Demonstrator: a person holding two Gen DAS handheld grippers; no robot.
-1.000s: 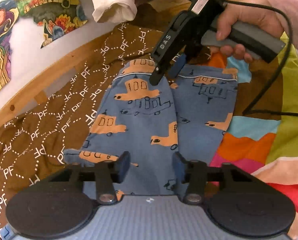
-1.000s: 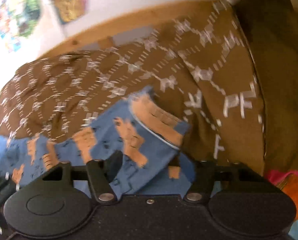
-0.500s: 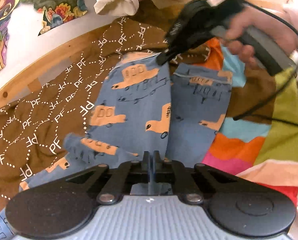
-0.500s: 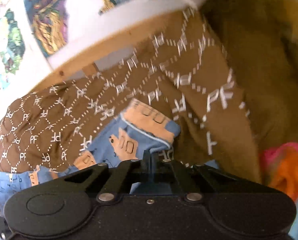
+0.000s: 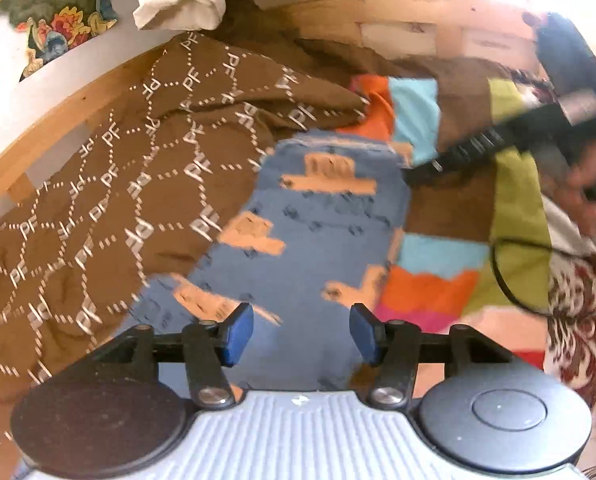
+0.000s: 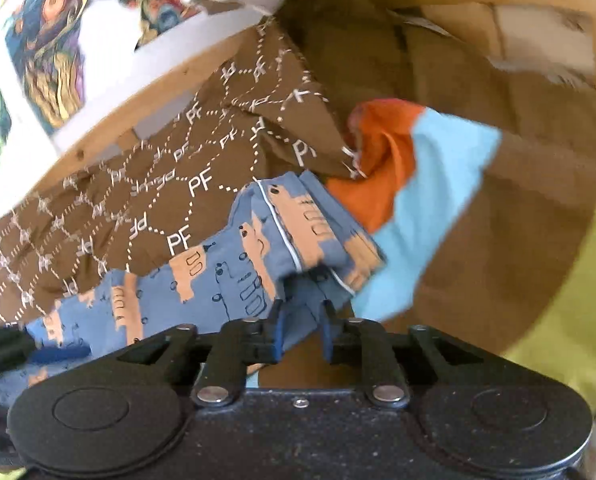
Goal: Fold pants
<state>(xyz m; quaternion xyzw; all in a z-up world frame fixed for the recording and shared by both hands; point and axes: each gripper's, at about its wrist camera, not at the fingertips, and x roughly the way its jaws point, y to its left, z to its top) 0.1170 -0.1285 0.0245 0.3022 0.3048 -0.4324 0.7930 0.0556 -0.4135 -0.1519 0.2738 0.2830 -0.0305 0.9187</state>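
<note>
The blue pants (image 5: 318,240) with orange bus prints lie on the bed as one narrow strip, hem end farthest from my left gripper. My left gripper (image 5: 302,334) hovers over the near end; its jaws are opening, and the pads (image 5: 239,332) touch no cloth. The right gripper (image 5: 470,148), held in a hand (image 5: 586,184), shows blurred to the right of the hems. In the right wrist view the stacked hems of the pants (image 6: 281,236) lie just ahead. My right gripper (image 6: 302,334) is opening, with a loose fold of pants cloth between its pads.
A brown quilt (image 5: 117,184) with white PF lettering borders the pants on the left. A colourful patchwork blanket (image 5: 426,284) lies on the right. The wooden bed rail (image 5: 57,120) curves behind, a white garment (image 5: 177,4) hangs above, and a black cable (image 5: 510,280) loops at right.
Both grippers shut half a second ago and now stand apart. The two legs lay side by side; now they show as one strip. The right gripper swung away to the right.
</note>
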